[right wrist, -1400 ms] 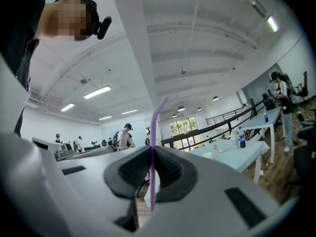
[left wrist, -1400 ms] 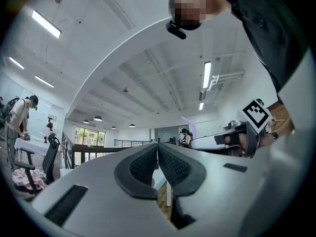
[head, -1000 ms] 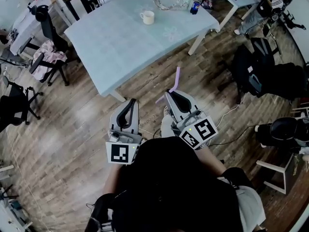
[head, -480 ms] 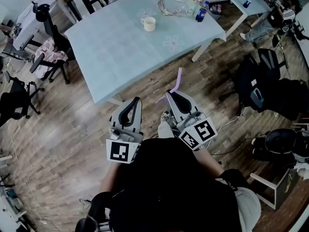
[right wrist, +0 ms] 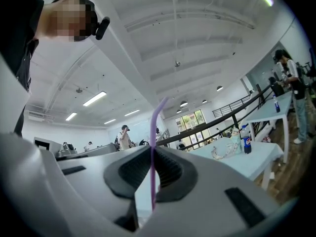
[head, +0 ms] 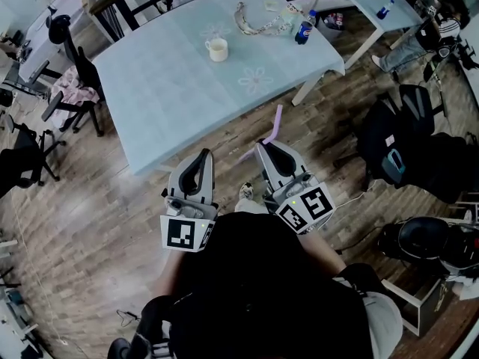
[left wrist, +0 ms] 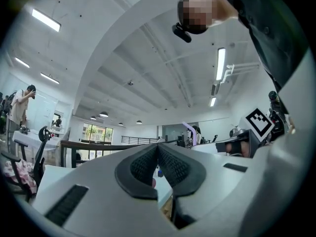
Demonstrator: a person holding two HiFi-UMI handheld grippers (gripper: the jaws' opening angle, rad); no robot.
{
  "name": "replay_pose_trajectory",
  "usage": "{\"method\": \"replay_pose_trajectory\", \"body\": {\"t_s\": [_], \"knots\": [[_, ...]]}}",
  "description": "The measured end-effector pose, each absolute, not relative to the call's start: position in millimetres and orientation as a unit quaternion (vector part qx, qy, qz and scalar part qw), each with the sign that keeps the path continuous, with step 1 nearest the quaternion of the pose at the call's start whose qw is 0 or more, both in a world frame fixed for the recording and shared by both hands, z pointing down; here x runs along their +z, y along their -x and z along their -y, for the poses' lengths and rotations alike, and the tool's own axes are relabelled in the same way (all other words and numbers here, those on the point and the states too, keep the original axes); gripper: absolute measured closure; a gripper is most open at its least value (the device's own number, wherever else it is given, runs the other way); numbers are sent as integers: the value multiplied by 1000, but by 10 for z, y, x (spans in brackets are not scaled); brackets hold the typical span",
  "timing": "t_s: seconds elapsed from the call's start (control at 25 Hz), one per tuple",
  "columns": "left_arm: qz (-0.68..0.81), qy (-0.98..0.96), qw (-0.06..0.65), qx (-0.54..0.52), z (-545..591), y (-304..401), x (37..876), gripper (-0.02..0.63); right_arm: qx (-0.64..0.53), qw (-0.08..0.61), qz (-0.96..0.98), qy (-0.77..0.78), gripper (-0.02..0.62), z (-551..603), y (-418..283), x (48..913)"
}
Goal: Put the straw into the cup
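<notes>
Pinching the purple straw (head: pixel 275 123), my right claw (head: pixel 263 143) is clamped on it above the wood floor (head: pixel 112 200), short of the desk's (head: pixel 172 88) near edge. My left claw (head: pixel 203 155) is closed and empty. The white cup (head: pixel 218 49) stands near the desk's far edge.

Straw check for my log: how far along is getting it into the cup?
Done: the straw is clamped in the right gripper, sticking up past its jaws. In hand: the person holds it out front, standing back from the table. Left: reach the cup on the table, which has no straw in it, and put the straw in. The left gripper is shut on nothing.
</notes>
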State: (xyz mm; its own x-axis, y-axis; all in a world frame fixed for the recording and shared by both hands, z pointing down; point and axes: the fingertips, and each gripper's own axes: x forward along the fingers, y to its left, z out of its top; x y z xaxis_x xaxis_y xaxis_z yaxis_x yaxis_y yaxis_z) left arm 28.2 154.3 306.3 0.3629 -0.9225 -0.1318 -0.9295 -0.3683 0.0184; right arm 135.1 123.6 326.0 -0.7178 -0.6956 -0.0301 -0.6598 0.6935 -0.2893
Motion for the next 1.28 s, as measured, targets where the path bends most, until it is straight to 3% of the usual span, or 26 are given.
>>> {"method": "replay_pose_trajectory", "body": {"t_s": [0.76,1.28], "knots": [[-557,828,26,62,-911,-529,3149,592,-125,56,-914,382,566,-596,-1602,3311],[-549,833,16,72,80,-295,3216,592,-123,38,-914,386,566,274,-1305,3293]]}}
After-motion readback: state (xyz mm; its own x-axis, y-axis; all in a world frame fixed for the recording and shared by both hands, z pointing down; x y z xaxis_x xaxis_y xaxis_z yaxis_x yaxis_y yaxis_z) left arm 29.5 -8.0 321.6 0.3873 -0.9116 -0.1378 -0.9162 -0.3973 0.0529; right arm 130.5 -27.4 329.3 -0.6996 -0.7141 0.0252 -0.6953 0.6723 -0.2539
